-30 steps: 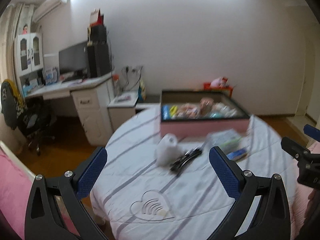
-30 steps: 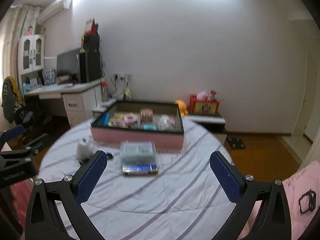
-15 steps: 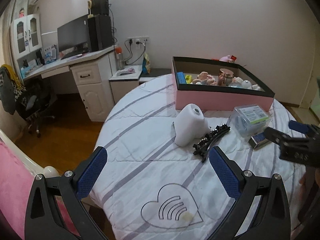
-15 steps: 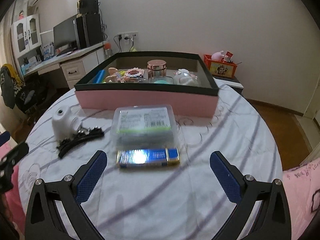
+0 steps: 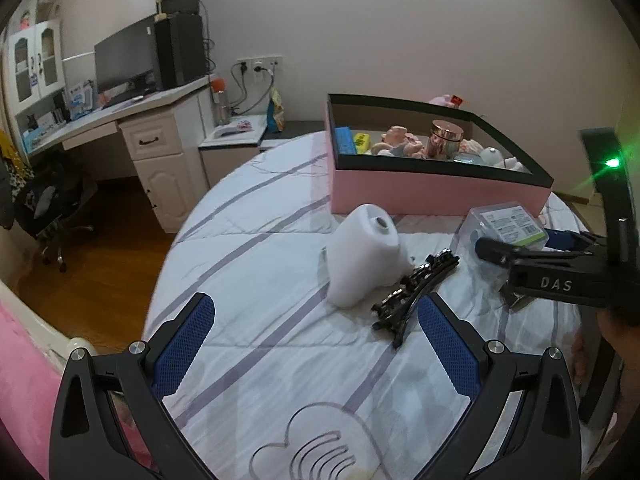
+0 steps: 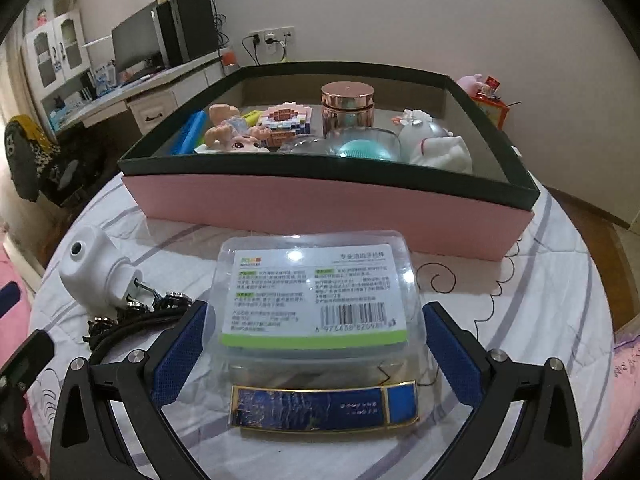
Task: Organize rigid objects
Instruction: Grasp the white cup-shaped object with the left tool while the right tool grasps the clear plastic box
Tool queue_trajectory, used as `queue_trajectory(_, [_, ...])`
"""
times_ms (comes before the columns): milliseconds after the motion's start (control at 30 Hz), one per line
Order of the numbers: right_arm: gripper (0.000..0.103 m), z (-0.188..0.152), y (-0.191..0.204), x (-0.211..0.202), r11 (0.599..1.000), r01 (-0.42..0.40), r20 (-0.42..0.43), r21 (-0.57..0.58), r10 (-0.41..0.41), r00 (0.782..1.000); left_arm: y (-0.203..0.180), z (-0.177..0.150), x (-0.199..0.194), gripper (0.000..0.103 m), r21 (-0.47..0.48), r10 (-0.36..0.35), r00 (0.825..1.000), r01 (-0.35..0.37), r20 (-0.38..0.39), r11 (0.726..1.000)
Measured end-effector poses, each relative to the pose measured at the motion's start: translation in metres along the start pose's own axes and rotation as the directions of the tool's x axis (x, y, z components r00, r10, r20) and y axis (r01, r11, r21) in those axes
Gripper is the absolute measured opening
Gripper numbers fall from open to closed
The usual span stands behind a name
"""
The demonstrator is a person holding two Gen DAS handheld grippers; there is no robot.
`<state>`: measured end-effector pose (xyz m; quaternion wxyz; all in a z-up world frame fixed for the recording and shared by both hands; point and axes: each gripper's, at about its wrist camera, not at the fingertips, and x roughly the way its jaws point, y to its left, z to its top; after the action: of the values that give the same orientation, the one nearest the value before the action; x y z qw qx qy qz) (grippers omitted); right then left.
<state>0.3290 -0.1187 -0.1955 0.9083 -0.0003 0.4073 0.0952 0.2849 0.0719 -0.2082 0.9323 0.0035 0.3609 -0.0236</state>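
A pink box with a black rim (image 6: 320, 204) (image 5: 432, 192) stands at the back of the round table and holds several small toys and a copper-lidded jar (image 6: 347, 108). In front of it lie a clear plastic case with a label (image 6: 316, 296) (image 5: 508, 226), a blue and gold flat box (image 6: 324, 406), a white plastic bottle-like object (image 5: 362, 256) (image 6: 94, 270) and black hair clips (image 5: 412, 292) (image 6: 132, 320). My right gripper (image 6: 316, 354) is open, its fingers on either side of the clear case. My left gripper (image 5: 316, 344) is open and empty, short of the white object and clips.
The table has a white striped cloth (image 5: 260, 264) with a heart print near the front. A desk with a monitor (image 5: 128, 64) and a chair (image 5: 48, 204) stand at the left, over a wooden floor. Pink bedding (image 5: 24, 380) lies at the near left.
Both grippers have moved forward and down toward the table. The right gripper's fingers now flank the clear case; the left gripper has come closer to the white object and clips.
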Motion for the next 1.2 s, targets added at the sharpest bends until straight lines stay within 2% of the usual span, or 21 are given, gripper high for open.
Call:
queue_trajectory(233, [0.093,-0.004,-0.024,-0.018,0.996,0.09,0.032,0.007,-0.091,0.995,-0.014,0.015,0.027,0.103,0.017,-0.011,0.999,0.012,-0.036,1.0])
queue_trajectory(400, [0.093,-0.007,-0.041,-0.019,0.996,0.066,0.032,0.058,-0.068,0.997,-0.02,0.028,0.05,0.103,0.018,-0.011,0.997,0.012,-0.08,1.0])
queue_trajectory(567, [0.093,-0.006,-0.042,-0.015,0.997,0.051,0.025,0.058,-0.053,0.998,-0.017,0.035,0.068,0.103,0.002,-0.015,0.993,0.016,-0.115,1.0])
queue_trajectory(633, [0.093,-0.006,-0.042,-0.014,0.997,0.044,0.026,0.059,-0.046,0.999,-0.013,0.035,0.073,0.092,-0.018,-0.022,0.991,0.02,-0.133,1.0])
queue_trajectory(667, [0.093,-0.005,-0.042,-0.014,0.997,0.041,0.028,0.061,-0.043,0.999,-0.012,0.035,0.074,0.09,-0.029,-0.057,0.989,0.053,-0.137,0.998])
queue_trajectory(733, [0.093,-0.005,-0.043,-0.013,0.997,0.031,0.026,0.066,-0.033,0.999,-0.013,0.034,0.073,0.073,-0.024,-0.082,0.987,0.079,-0.135,0.997])
queue_trajectory(767, [0.093,-0.005,-0.043,-0.012,0.997,0.029,0.027,0.067,-0.031,0.999,-0.015,0.034,0.073,0.069,-0.017,-0.084,0.988,0.082,-0.132,0.996])
queue_trajectory(900, [0.093,-0.005,-0.042,-0.013,0.998,0.028,0.038,0.062,-0.031,0.999,-0.02,0.034,0.068,0.069,0.005,-0.062,0.992,0.063,-0.109,0.998])
queue_trajectory(1000, [0.093,-0.005,-0.041,-0.02,0.997,0.048,0.058,0.058,-0.052,0.997,-0.017,0.034,0.055,0.069,-0.008,-0.011,0.999,0.011,-0.045,1.0])
queue_trajectory(1200, [0.093,-0.008,-0.039,-0.041,0.997,0.057,0.112,0.058,-0.063,0.992,-0.017,0.036,0.024,0.069,-0.011,-0.014,0.999,0.014,0.03,1.0])
